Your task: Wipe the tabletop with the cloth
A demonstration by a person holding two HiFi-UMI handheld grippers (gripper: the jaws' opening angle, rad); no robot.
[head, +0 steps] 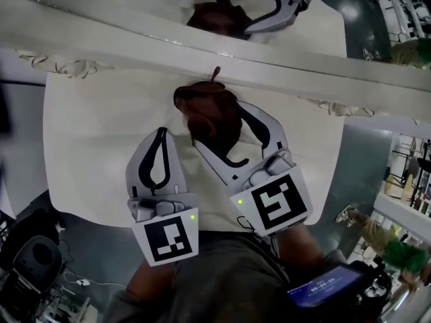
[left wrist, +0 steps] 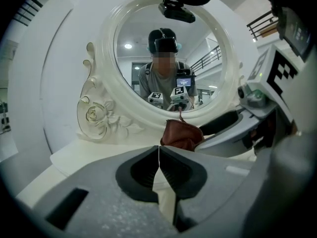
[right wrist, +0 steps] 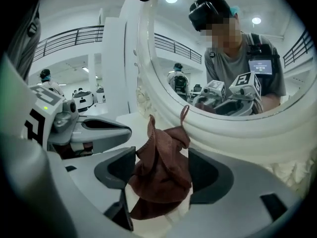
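Cloth [head: 205,103], crumpled brown on the counter [head: 87,147], lies between the right tool's [head: 219,121] spread jaws; left tool [head: 161,134], pressed together, sits just left.

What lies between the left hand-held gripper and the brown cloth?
Only bare white tabletop; the head view shows it.

The white tabletop [head: 87,153] bears a crumpled brown cloth [head: 214,110] and a mirror [head: 168,42].

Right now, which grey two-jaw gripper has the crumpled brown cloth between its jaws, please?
The right gripper: jaws apart around the crumpled brown cloth; the left gripper has shut, empty jaws.
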